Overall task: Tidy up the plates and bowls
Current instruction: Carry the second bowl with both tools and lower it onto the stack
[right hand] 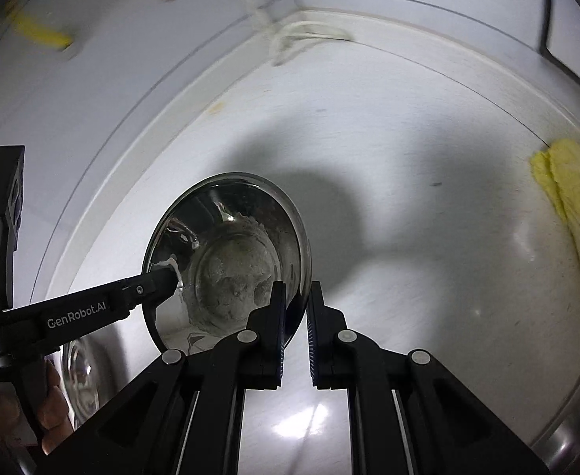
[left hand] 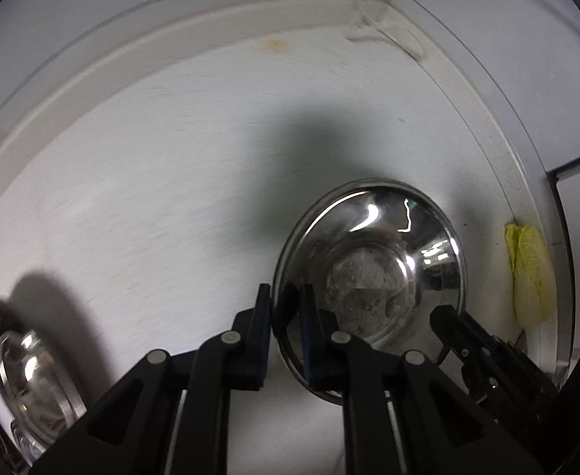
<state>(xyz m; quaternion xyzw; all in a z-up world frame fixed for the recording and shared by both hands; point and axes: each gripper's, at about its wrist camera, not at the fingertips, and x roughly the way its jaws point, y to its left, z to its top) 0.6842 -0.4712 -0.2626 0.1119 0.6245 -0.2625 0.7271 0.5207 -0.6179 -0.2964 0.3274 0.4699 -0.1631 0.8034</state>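
A shiny steel bowl [left hand: 373,265] with grey residue inside is held above the white counter by both grippers. My left gripper [left hand: 286,316] is shut on its left rim. My right gripper [right hand: 296,316] is shut on its right rim; the bowl [right hand: 226,261] fills the middle of the right wrist view. The left gripper's fingers [right hand: 159,279] show at the bowl's left rim there, and the right gripper's finger [left hand: 448,322] shows at the bowl's lower right in the left wrist view. A second steel bowl [left hand: 25,372] sits at the lower left.
A yellow-white cabbage leaf [left hand: 531,273] lies by the counter's right edge, also in the right wrist view [right hand: 575,213]. The white counter [left hand: 151,178] ends at a raised back ledge and wall corner [left hand: 369,12]. The second bowl [right hand: 80,372] lies below the left gripper.
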